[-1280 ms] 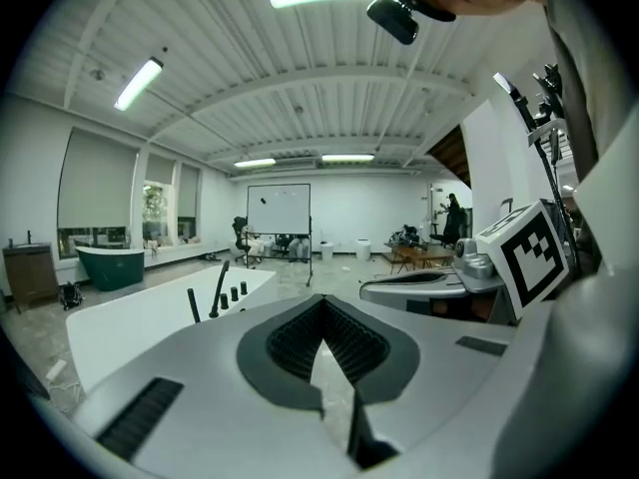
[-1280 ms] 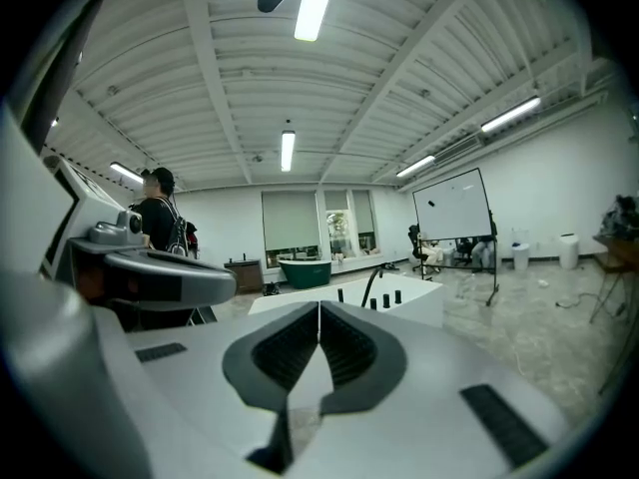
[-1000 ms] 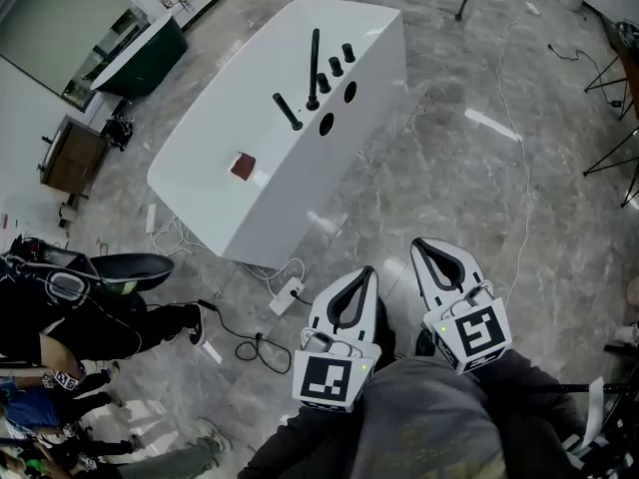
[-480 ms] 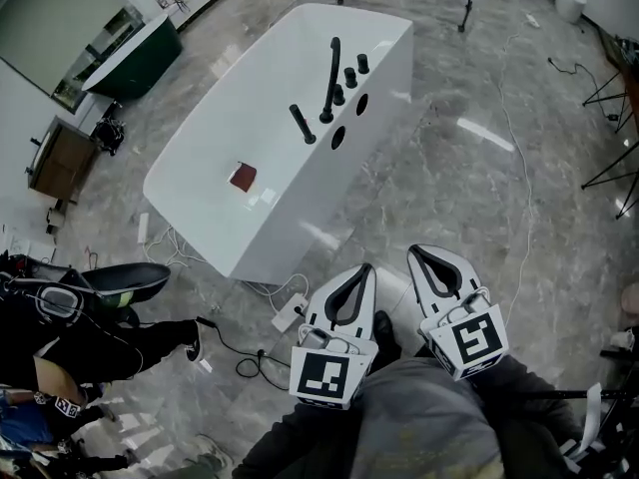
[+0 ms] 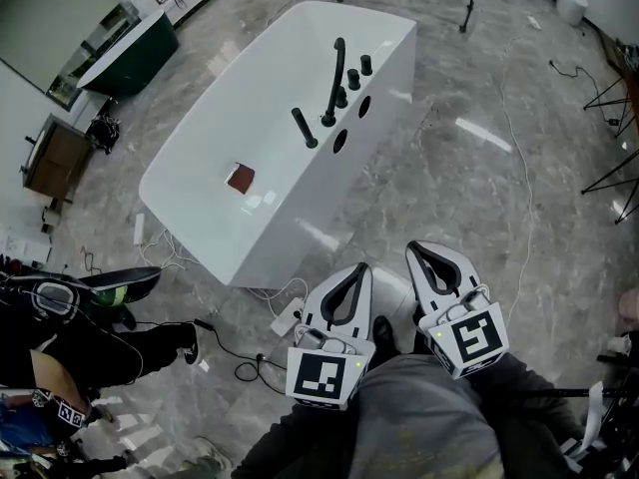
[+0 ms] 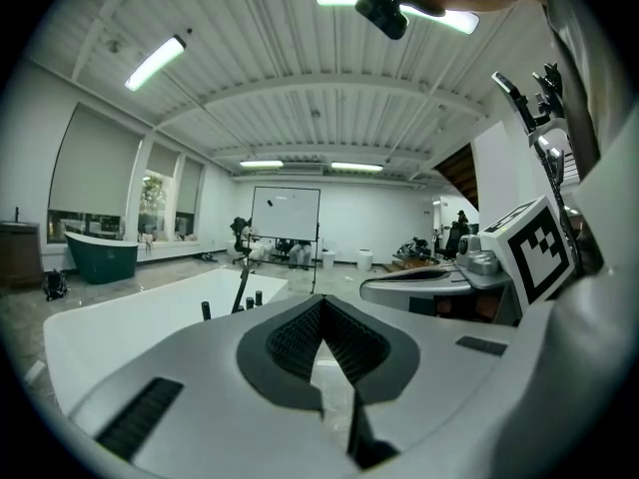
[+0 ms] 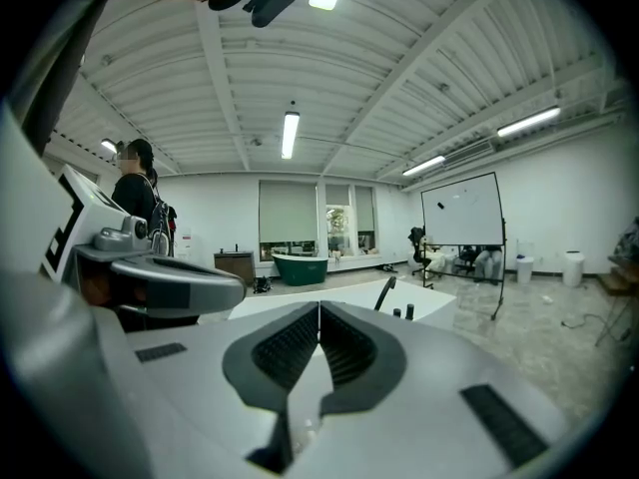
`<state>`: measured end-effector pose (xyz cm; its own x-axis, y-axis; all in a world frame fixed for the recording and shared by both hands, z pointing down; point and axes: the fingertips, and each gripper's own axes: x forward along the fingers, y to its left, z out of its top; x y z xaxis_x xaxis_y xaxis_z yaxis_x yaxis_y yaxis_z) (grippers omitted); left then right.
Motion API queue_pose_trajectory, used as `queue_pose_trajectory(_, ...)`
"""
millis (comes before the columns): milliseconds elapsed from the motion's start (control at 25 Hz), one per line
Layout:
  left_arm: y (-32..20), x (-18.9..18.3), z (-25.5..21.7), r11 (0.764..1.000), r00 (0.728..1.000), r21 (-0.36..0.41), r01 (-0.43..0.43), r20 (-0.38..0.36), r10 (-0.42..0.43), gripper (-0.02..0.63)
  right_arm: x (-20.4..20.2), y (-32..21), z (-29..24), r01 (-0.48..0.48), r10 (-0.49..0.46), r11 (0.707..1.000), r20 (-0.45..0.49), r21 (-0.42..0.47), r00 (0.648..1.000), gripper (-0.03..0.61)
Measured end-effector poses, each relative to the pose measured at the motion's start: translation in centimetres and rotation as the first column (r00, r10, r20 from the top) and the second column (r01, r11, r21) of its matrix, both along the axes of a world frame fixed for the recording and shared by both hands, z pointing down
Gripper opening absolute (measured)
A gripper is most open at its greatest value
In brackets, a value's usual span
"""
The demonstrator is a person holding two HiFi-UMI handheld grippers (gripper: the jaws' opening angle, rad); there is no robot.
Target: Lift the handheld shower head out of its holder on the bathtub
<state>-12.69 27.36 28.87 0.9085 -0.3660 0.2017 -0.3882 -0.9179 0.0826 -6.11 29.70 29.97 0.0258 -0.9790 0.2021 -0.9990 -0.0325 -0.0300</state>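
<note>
On the bathtub (image 5: 225, 133), only the head view shows a red square (image 5: 239, 178).

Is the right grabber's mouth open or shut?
Shut: the grey right gripper has its two black ribbed pads touching at the tips, with nothing between them.

A short black rod-shaped handheld shower head (image 5: 304, 128) stands in place on the right edge of a long white glossy bathtub (image 5: 225, 148), leaning slightly to the left. It is the nearest of a row of black fittings. The tub sits on the floor, far ahead and left of centre.
</note>
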Motion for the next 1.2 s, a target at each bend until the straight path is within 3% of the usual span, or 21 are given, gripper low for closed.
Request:
queue_pose_trajectory(440, -3.9, 4.5, 1.3, 0.997, 0.996, -0.024, 0.080, 0.051, -0.078, 0.002, 4.2, -5.2, 1.3, 0.093, -0.093, 0.996, 0.046, -0.003, 0.995, 0.005)
queue_pose_trajectory(920, -9.1, 13.0, 2.0, 0.982, 0.977, -0.024, 0.185, 0.115, -0.181, 0.002, 12.9, -11.1, 2.2, 0.202, -0.201, 0.979, 0.087, -0.009, 0.976, 0.005)
queue_pose_trajectory(1200, -10.2, 15.6, 2.0, 0.973, 0.968, -0.016, 0.231, 0.107, -0.228, 0.002, 15.5, -13.2, 2.0, 0.256, -0.255, 0.967, 0.084, 0.009, 0.963, 0.005)
